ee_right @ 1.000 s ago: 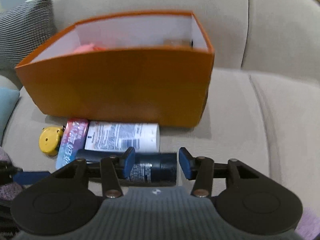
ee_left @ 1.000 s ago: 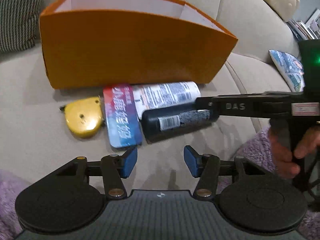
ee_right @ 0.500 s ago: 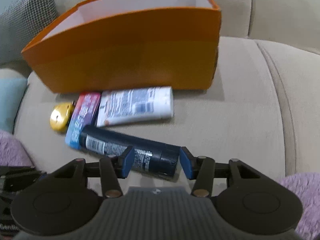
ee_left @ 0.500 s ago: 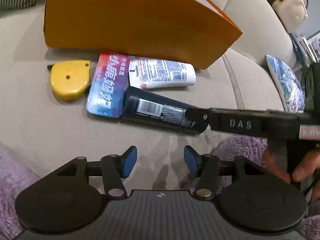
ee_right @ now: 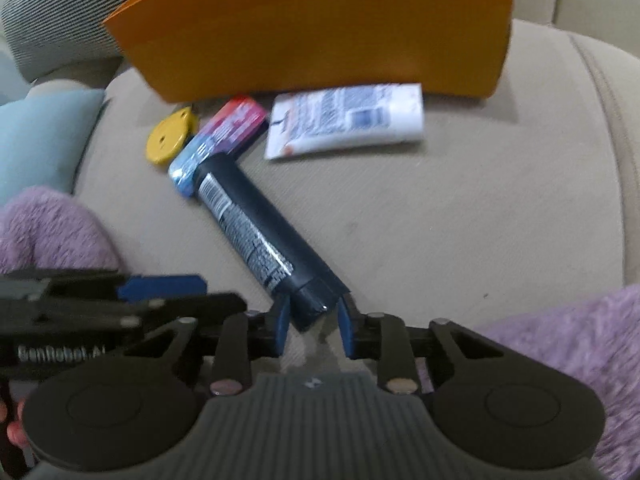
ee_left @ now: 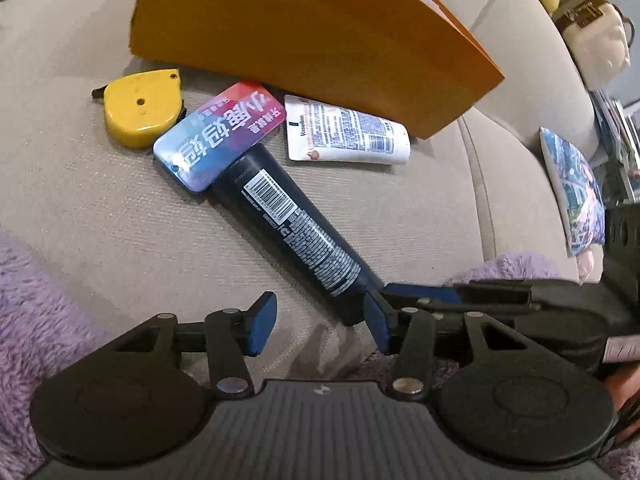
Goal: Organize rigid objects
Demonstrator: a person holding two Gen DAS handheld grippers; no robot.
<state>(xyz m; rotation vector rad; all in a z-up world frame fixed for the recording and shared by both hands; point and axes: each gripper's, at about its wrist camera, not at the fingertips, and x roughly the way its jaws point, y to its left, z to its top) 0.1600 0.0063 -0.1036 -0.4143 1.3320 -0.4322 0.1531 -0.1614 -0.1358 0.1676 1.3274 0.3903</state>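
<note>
Presently, the right claw [ee_right: 310, 326] has just been closing, its blue pads now against the cap end of the dark tube [ee_right: 256, 232], which lies slanted on the sofa cushion [ee_right: 460, 220] and runs from between the pads away up and to the left. The left claw [ee_left: 316, 328] stands apart with nothing between its pads; the tube's cap lies just ahead of its right pad.

To do the step well, the grip should be confirmed on the firm cap, not on the softer tube body, and the lift should begin straight up, since the tube's far end is tucked under the edge of the flat colourful tin [ee_left: 220, 140] and a sideways drag could pull the tin along. The orange box [ee_right: 320, 28], far ahead of both claws, is the likely destination.

The box interior is hidden in both views, and its top edge is cut off. Beyond the tin lie a yellow tape measure [ee_left: 140, 110] and a white Vaseline tube [ee_left: 348, 132], the latter touching the box's foot. The right view is motion-blurred, so how firmly the pads press cannot be judged.
</note>
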